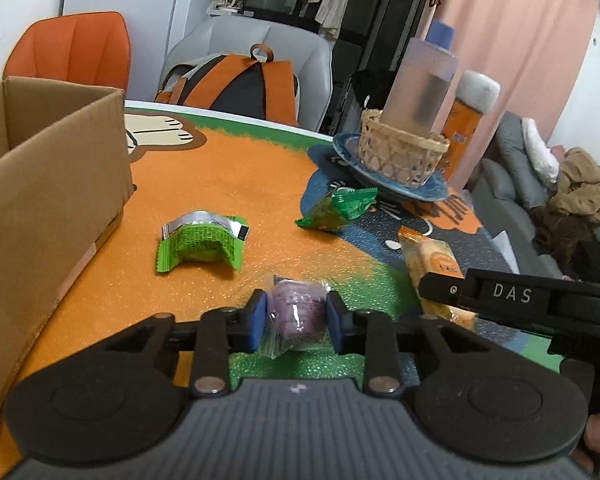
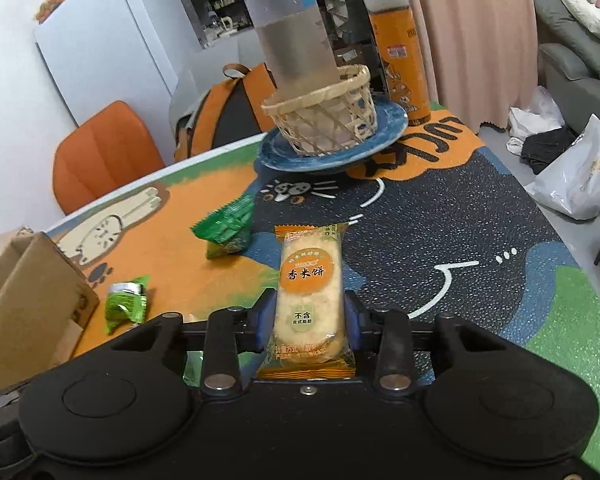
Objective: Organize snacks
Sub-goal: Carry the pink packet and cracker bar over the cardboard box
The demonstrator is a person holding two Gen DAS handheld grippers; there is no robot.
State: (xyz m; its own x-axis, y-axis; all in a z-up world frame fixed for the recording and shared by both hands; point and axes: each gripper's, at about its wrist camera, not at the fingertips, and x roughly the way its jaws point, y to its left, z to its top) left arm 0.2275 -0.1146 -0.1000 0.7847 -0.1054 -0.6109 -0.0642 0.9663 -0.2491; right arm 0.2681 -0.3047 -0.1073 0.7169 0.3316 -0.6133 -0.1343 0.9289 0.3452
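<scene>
Blue pads: your left tongs (image 1: 296,316) have their blue pads (image 1: 257,320) pressed on both sides of a purple snack in clear wrap (image 1: 298,316), jaws drawn in to a narrow gap.
Right tongs: your right tongs (image 2: 310,314) are clamped on an orange rice cracker pack (image 2: 309,296), which stands lengthwise between the jaws with its far end pointing away from you.
Right tongs from the left camera: you see the black finger marked DAS coming in from the right edge, lying over the same cracker pack (image 1: 430,258).
Held snacks: both sit low over the worktop (image 1: 240,184); you cannot tell whether either is lifted clear of it.
Loose snacks: you have a green and silver wrapped snack (image 1: 200,242) lying just ahead of the left tongs, and a green packet (image 1: 338,210) further out, near the plate.
Box: your cardboard box (image 1: 48,200) stands open on the left part of the worktop, close beside the green and silver snack.
Far end: a blue plate (image 2: 388,124) carries a woven basket (image 2: 324,116) with a frosted bottle (image 2: 296,36) upright in it; an orange can (image 2: 396,52) stands just behind.
Beyond the worktop: you see an orange chair (image 1: 76,52) and a backpack (image 1: 240,84) on a grey chair.
</scene>
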